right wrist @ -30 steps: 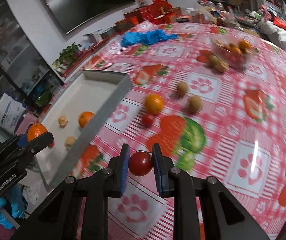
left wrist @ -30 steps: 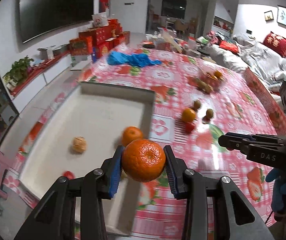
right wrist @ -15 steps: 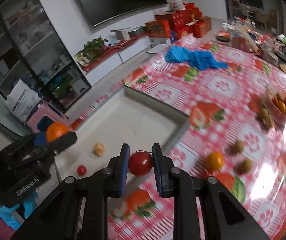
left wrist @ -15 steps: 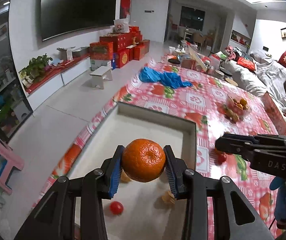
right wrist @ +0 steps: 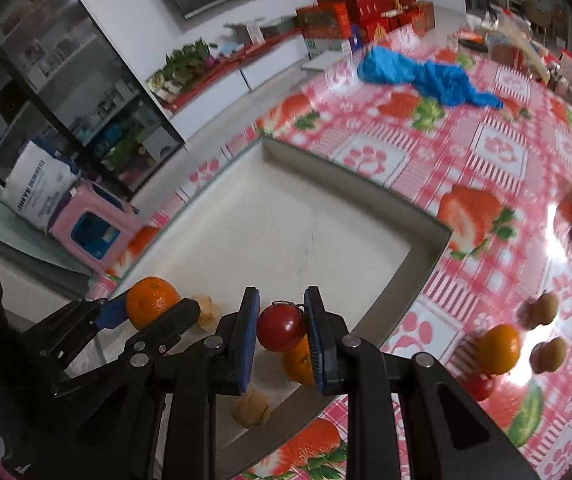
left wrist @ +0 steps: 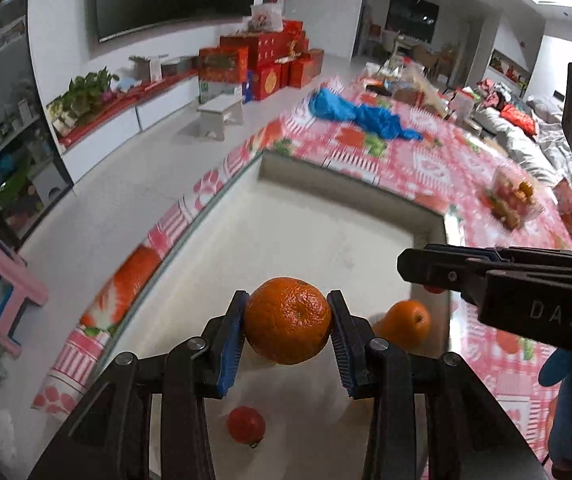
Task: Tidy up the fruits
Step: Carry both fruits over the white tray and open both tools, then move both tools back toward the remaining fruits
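Both grippers (left wrist: 288,320) (right wrist: 281,328) now over tray (left wrist: 326,216) (angled down)

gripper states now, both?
Left gripper: shut on the orange.
Right gripper: shut on the small red fruit.

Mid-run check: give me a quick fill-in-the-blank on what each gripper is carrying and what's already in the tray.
1. The left gripper is shut on a ____.
2. The right gripper grips a small ____ tomato.
3. Both grippers hang above the white ____.
4. A crumpled ____ cloth lies on the tablecloth beyond the tray.

Missing words: mandarin; red; tray; blue
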Demonstrator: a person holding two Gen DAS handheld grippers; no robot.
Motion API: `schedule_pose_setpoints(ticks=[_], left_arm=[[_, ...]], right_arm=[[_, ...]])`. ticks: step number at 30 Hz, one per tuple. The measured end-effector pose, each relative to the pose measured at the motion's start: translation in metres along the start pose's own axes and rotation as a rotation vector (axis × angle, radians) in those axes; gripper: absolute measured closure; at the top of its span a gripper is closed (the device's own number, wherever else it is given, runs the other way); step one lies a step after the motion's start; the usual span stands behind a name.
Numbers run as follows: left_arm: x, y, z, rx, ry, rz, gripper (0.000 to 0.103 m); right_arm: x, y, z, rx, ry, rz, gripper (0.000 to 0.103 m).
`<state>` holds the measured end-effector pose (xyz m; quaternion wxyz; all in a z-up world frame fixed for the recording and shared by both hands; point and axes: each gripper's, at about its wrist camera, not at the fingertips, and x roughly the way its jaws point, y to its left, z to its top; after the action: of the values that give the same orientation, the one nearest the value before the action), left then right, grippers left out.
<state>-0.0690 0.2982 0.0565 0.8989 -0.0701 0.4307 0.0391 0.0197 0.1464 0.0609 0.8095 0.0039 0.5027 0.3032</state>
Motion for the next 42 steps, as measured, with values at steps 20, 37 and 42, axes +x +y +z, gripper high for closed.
schedule_pose_setpoints(ticks=[20,37,42], left_arm=[[0.009,-0.002,-0.013,0.014,0.016,0.037,0.01],[-0.032,-0.065,-0.007,0.134,-0.03,-0.027,0.008],[-0.046,-0.094,0.001,0.177,-0.03,-0.082,0.008]], right_arm=[[0.014,-0.002,-0.005,0.02,0.037,-0.002,0.025],[-0.062,-0.081,-0.043,0.218,-0.079,-0.001,0.0],[-0.082,-0.131,-0.058,0.321,-0.096,-0.066,0.0]])
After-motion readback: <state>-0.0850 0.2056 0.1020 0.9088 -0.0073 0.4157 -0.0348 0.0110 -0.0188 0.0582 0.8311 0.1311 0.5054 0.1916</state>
